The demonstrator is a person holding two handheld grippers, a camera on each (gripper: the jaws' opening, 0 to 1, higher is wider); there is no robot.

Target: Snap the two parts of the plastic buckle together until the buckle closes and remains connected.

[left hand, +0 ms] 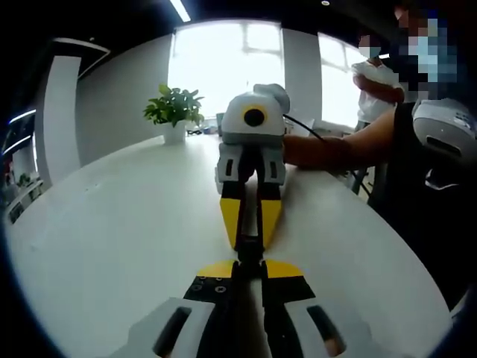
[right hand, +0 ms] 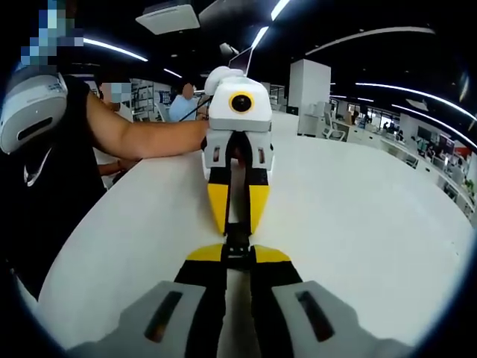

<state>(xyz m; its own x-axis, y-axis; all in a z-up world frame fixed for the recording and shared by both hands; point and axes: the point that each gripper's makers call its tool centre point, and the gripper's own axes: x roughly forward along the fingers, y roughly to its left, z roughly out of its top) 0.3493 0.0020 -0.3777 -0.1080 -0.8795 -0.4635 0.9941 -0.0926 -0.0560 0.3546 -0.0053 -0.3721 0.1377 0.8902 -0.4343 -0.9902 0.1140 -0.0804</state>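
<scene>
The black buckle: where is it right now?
Over the white table, the buckle sits between the facing tips of the left gripper and right gripper.

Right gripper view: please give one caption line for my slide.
Two yellow-tipped tools meet tip to tip over the white round table, both closed on a small black plastic buckle.

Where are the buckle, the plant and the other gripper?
Buckle (right hand: 237,242): right gripper view, its black middle.
Plant (left hand: 174,106): left gripper view, its leaves.
Right gripper (left hand: 250,235): left gripper view, between its yellow tips.
</scene>
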